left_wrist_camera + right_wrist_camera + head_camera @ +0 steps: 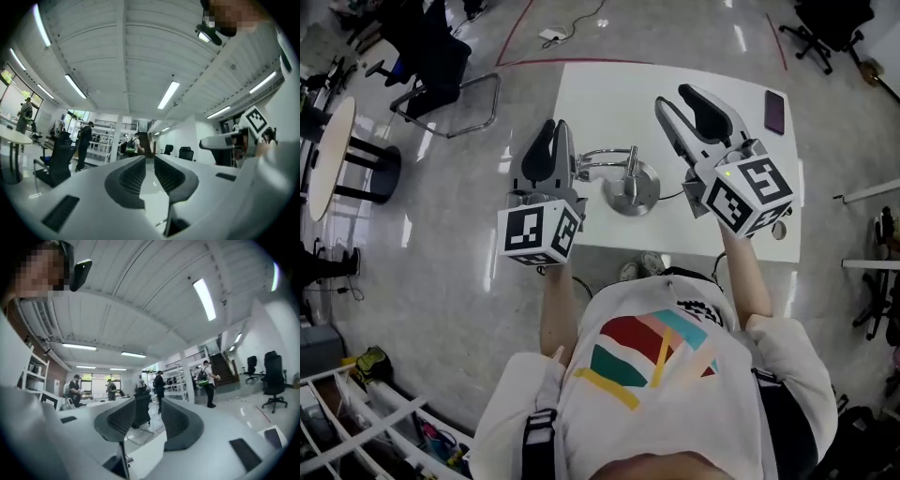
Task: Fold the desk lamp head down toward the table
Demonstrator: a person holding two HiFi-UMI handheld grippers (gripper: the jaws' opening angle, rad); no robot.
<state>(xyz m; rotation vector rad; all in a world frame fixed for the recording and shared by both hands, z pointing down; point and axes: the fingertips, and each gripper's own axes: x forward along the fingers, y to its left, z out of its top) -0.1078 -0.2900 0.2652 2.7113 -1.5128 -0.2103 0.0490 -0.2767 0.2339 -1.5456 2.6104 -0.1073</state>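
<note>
Desk lamp (629, 185) between 2 hand-held grippers (555, 129) (671, 97)

Left tongs (554, 128) and right tongs (677, 99) flank the desk lamp (625, 179) on a table (600, 94).

Lamp (630, 186) shiny chrome metal; table (609, 94) matt white; floor (441, 267) glossy.
</note>
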